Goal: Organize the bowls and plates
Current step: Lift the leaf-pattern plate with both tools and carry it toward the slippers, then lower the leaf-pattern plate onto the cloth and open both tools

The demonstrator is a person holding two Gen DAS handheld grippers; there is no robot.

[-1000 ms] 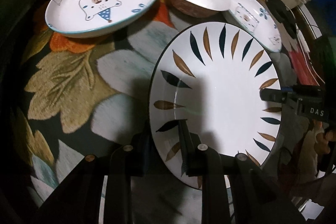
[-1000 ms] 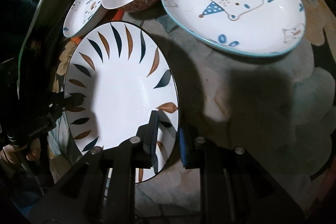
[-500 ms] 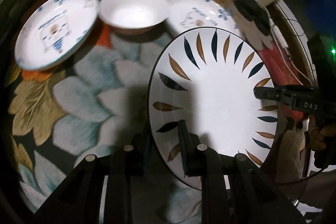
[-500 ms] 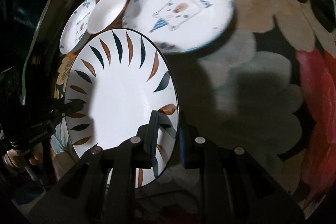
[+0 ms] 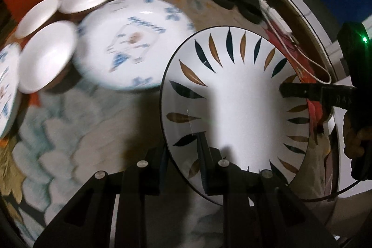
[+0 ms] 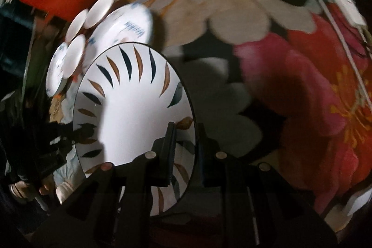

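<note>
We carry the leaf plate (image 5: 234,106) between two grippers, above the cloth (image 5: 76,131).

Left of the leaf plate lie three bowls (image 5: 46,59) and a bear plate (image 5: 133,43); they look blurred. Our left gripper (image 5: 183,148) is clenched on the leaf plate's near rim, and our right gripper (image 6: 186,134) grasps the opposite rim. We judge the plate stiff, glazed, slippery and breakable, so we grip the rim squarely on both sides and keep it level.
</note>
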